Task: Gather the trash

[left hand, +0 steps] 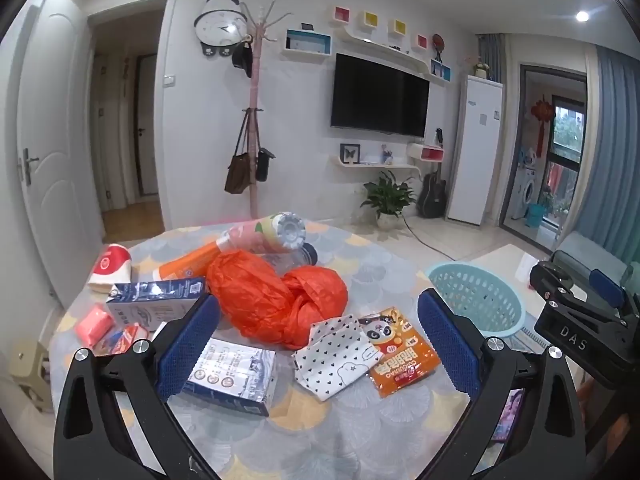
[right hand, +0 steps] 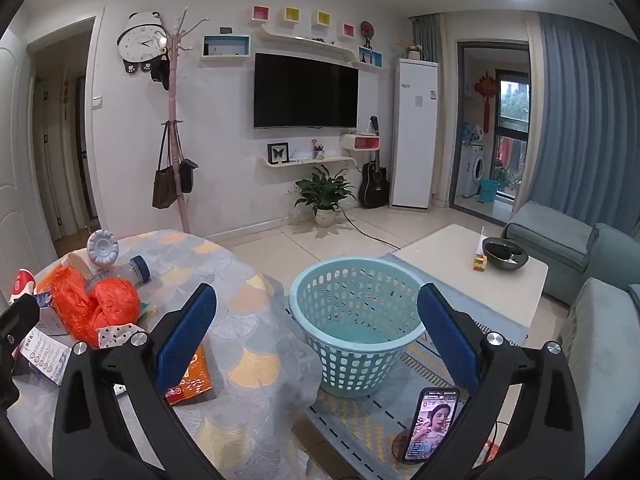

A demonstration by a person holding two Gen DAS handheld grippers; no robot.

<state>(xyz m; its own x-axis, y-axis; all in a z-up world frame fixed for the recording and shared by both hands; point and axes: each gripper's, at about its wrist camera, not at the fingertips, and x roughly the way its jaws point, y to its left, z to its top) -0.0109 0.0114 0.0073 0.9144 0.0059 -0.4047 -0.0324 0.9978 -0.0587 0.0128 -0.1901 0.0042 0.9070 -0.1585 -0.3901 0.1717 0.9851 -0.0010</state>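
The trash lies on the round table (left hand: 360, 420): one crumpled orange plastic bag (left hand: 276, 296), one orange snack packet (left hand: 404, 352) with a panda and the word "COCOMAO", one heart-print packet (left hand: 336, 356), two milk cartons (left hand: 236, 376), two bottles (left hand: 264, 236). The empty blue basket (right hand: 352, 320) stands on the floor beside the table. The left gripper (left hand: 316, 340) and the right gripper (right hand: 316, 340) are both spread wide and hold nothing. "DAS" is printed on the right gripper's body.

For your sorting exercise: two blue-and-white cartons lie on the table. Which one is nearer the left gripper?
The blue-and-white carton lying flat beside the left gripper's left finger; the other carton sits farther back by the orange plastic bag.
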